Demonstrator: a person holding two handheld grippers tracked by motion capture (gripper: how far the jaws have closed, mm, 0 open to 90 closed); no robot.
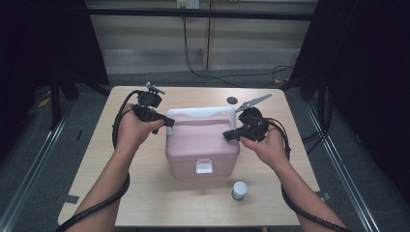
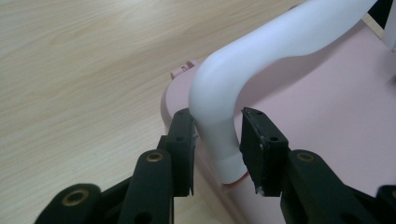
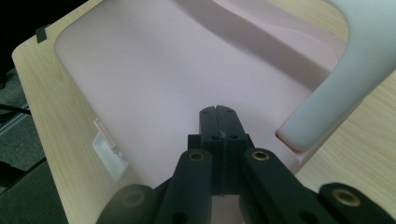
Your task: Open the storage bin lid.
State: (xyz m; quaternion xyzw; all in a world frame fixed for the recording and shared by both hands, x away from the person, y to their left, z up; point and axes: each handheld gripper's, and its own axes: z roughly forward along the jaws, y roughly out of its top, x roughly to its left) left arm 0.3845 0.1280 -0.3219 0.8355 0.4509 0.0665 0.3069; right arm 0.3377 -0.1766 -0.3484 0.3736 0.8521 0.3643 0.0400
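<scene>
Straddling white handle [image 2: 219, 126], left gripper [image 2: 217, 140] jaws

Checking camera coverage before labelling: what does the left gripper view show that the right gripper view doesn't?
Left gripper view: the left gripper, jaws astride the lower end of the white handle where it meets the pink box; contact unclear. Right gripper view: the right gripper, jaws shut over the lid, plus the white front latch. Both: handle, pink box, wooden table.
</scene>
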